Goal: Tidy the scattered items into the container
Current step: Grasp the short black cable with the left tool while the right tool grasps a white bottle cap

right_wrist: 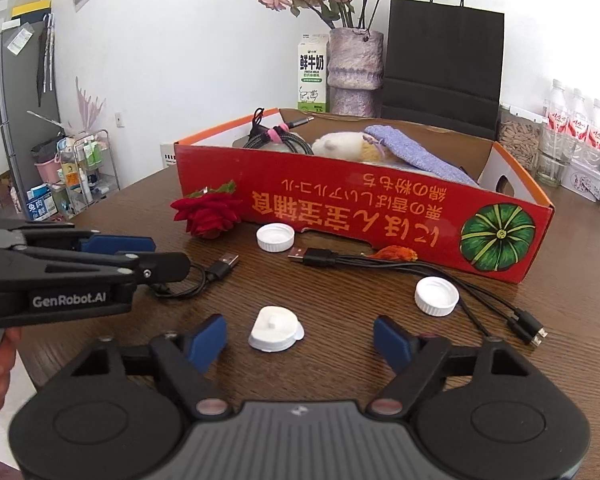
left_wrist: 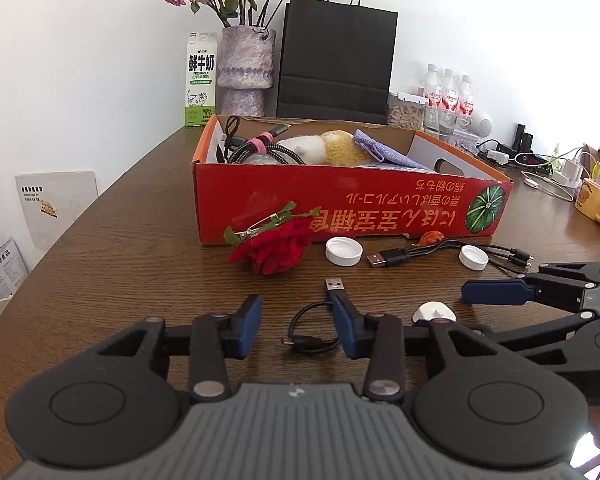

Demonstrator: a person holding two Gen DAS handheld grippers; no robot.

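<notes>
A red cardboard box holds cables, a plush toy and a purple cloth. In front of it on the table lie a red fabric rose, two white caps, a multi-head USB cable, a short black USB cable and a white hook piece. My left gripper is open around the short cable. My right gripper is open around the white hook piece.
Behind the box stand a milk carton, a vase of dried roses, a black paper bag and water bottles. A yellow mug and chargers sit at the right.
</notes>
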